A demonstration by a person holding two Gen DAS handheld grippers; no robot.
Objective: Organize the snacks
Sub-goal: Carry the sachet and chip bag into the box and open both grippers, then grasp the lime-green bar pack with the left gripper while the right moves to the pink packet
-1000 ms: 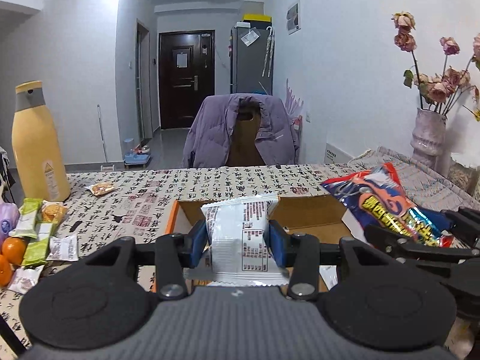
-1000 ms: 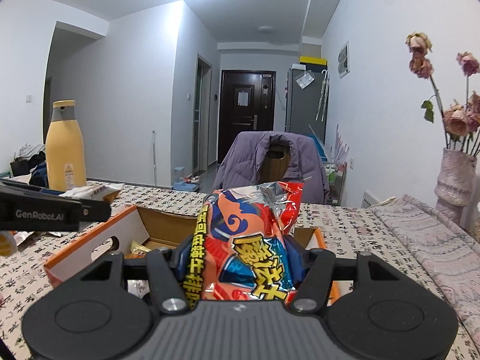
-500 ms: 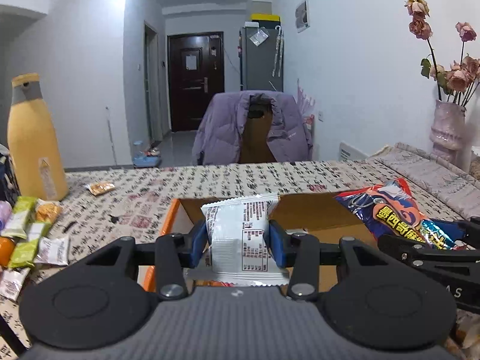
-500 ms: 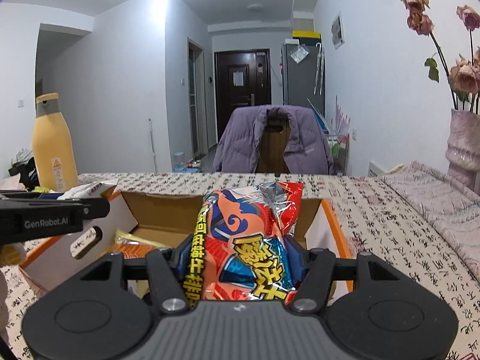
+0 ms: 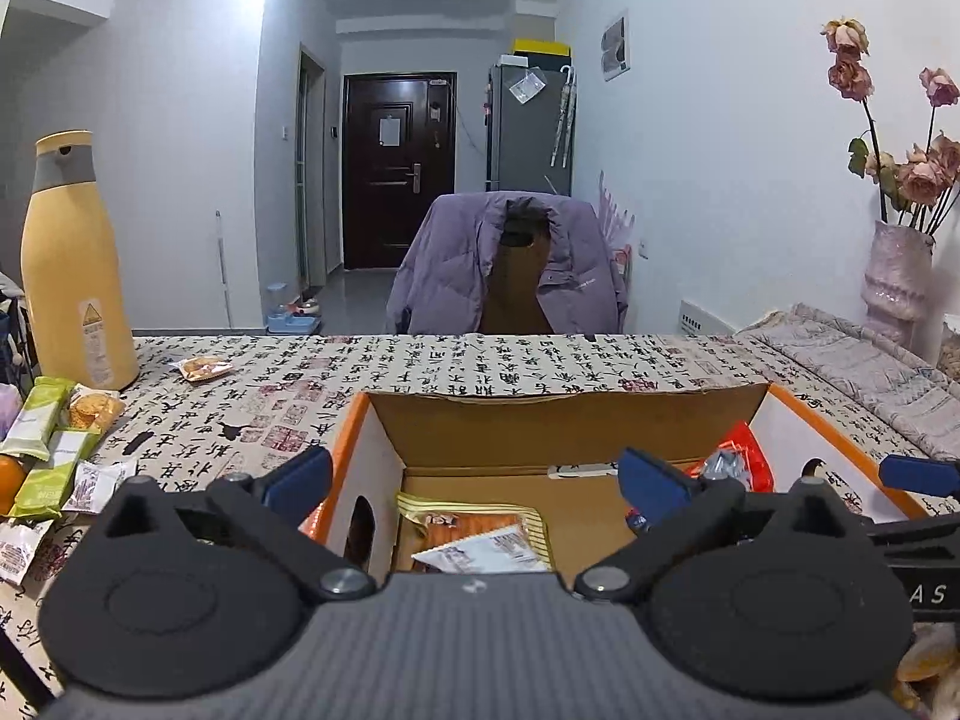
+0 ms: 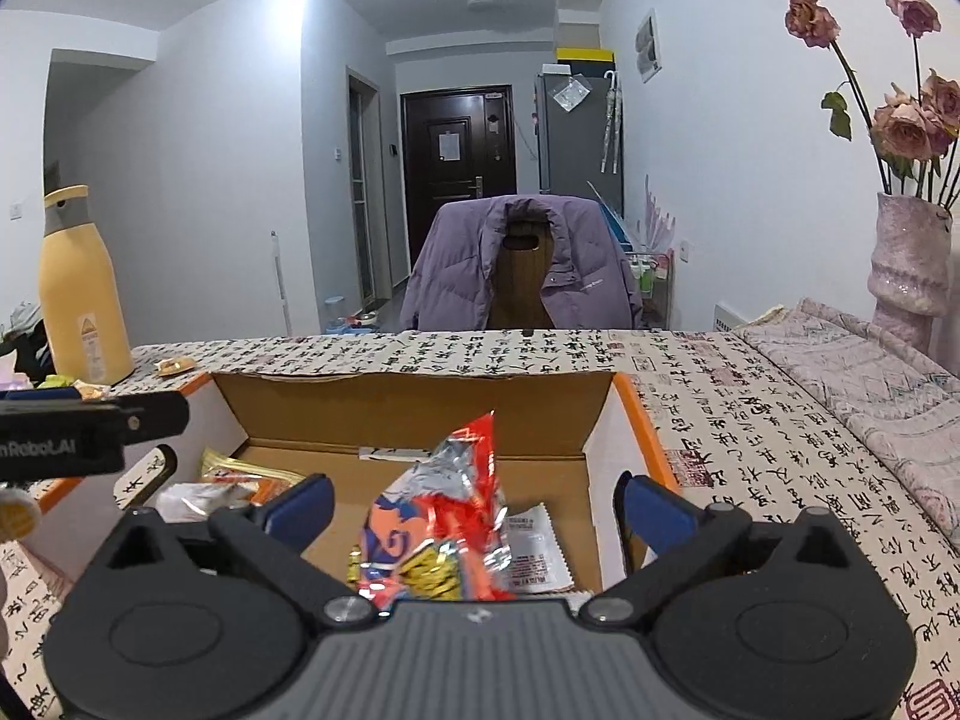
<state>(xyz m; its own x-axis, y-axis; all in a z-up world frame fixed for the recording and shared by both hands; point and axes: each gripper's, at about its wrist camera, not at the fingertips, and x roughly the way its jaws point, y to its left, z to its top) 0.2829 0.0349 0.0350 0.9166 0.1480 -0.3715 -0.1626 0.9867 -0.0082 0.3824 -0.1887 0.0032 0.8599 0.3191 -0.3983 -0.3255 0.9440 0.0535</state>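
An open cardboard box with orange rims (image 5: 606,420) (image 6: 420,402) sits on the patterned tablecloth. My left gripper (image 5: 474,483) hovers over the box's left part, its jaws opening wide with nothing pressed between them; the white packet (image 5: 486,552) lies below on a striped orange packet (image 5: 468,519). My right gripper (image 6: 474,507) is over the right part, jaws opening too; the red and blue snack bag (image 6: 444,534) stands loose between the pads, resting in the box beside a white sachet (image 6: 534,552). The bag's red tip (image 5: 735,465) shows in the left wrist view.
A tall yellow bottle (image 5: 72,264) stands at the table's left, with green bars and small packets (image 5: 48,450) and an orange (image 5: 9,480) near it. One small snack (image 5: 201,367) lies behind the box. A chair with a purple jacket (image 5: 510,264) and a vase (image 6: 909,264) stand beyond.
Both grippers sank slightly toward the box and spread their jaws. The white packet dropped from the left gripper into the box; the red and blue bag slumped out of the right gripper's grip.
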